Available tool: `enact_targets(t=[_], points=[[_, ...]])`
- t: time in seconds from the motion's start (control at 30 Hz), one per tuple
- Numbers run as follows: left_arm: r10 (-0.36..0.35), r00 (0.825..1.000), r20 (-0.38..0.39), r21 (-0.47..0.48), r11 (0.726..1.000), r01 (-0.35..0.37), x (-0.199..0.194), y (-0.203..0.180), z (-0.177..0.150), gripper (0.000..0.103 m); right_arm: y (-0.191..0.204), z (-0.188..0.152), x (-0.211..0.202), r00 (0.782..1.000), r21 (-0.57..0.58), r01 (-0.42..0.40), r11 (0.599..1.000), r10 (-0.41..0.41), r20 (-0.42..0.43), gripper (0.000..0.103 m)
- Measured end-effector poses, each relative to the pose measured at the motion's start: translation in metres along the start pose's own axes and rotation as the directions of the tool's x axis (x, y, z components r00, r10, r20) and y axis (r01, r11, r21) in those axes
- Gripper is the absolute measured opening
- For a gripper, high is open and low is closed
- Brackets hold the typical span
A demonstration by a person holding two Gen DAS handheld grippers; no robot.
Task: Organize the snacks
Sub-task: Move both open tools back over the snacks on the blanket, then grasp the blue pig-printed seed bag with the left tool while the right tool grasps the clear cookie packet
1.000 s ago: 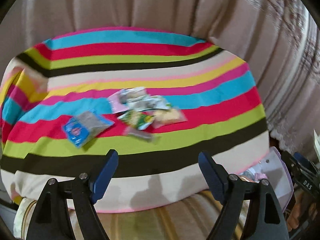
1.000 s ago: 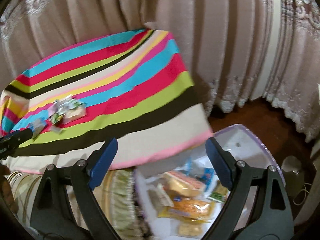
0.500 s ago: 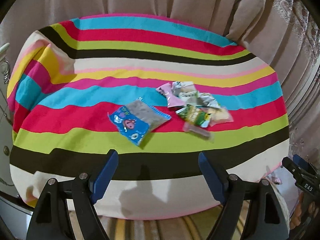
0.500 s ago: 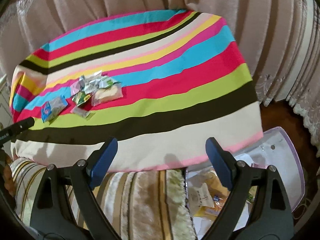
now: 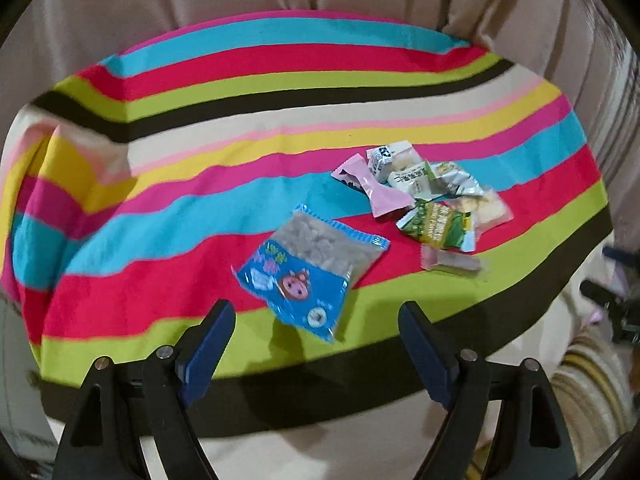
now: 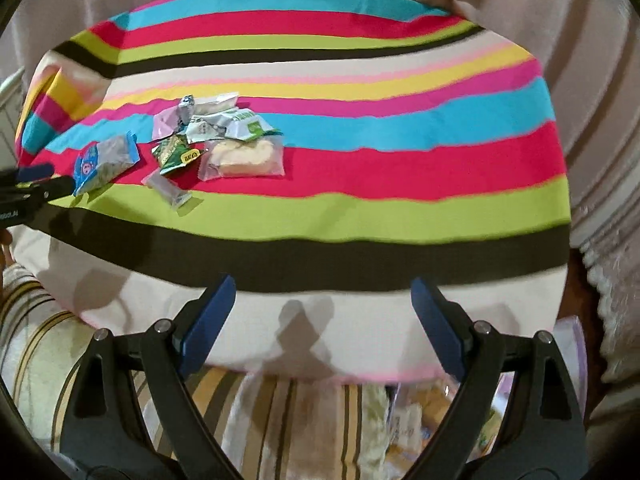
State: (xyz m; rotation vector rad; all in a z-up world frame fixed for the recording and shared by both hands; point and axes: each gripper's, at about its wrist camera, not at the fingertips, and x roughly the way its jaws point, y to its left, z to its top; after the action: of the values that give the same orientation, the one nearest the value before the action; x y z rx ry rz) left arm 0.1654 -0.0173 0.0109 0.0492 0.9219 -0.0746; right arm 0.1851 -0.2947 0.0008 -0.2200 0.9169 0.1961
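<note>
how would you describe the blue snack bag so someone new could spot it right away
Start at the striped cloth and find the heap of snacks on its red and blue bands. The blue bag lies apart from the heap, nearest the open left claw, across the red and green stripes. It alone has a blue lower half with a cartoon face and a clear top showing grey bits.

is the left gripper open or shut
Open: the left gripper has its blue fingers spread wide, nothing between them.

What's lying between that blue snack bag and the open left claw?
Nothing: only bare striped cloth separates the blue snack bag from the left gripper, as its wrist view shows.
</note>
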Motion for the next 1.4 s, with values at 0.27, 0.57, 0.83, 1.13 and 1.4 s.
enact_targets(t=[0.27, 0.57, 0.83, 1.13, 1.4], points=[[0.048, 0.999, -0.015, 0.178, 0.983, -0.044, 0.033, -0.002, 0.014, 0.090, 0.016, 0.040, 0.038, 1.000, -0.243, -0.011, 0.970, 0.005, -0.026, 0.091], [-0.004, 0.999, -0.043, 0.151, 0.988, 0.010, 0.064, 0.015, 0.024, 0.087, 0.036, 0.072, 0.079, 0.998, -0.454, -0.070, 0.888, 0.057, -0.041, 0.091], [-0.079, 0.997, -0.022, 0.087, 0.993, 0.081, 0.070, 0.027, 0.031, 0.069, 0.044, 0.093, 0.098, 0.986, -0.558, -0.164, 0.814, 0.135, -0.093, 0.091], [-0.077, 0.997, 0.005, 0.067, 0.995, 0.076, 0.073, 0.030, 0.032, 0.069, 0.052, 0.113, 0.118, 0.948, -0.521, -0.318, 0.792, 0.259, -0.185, 0.086], [-0.070, 0.997, 0.013, 0.040, 0.997, 0.069, 0.067, 0.035, 0.027, 0.066, 0.061, 0.121, 0.130, 0.922, -0.383, -0.386, 0.839, 0.340, -0.185, 0.072]])
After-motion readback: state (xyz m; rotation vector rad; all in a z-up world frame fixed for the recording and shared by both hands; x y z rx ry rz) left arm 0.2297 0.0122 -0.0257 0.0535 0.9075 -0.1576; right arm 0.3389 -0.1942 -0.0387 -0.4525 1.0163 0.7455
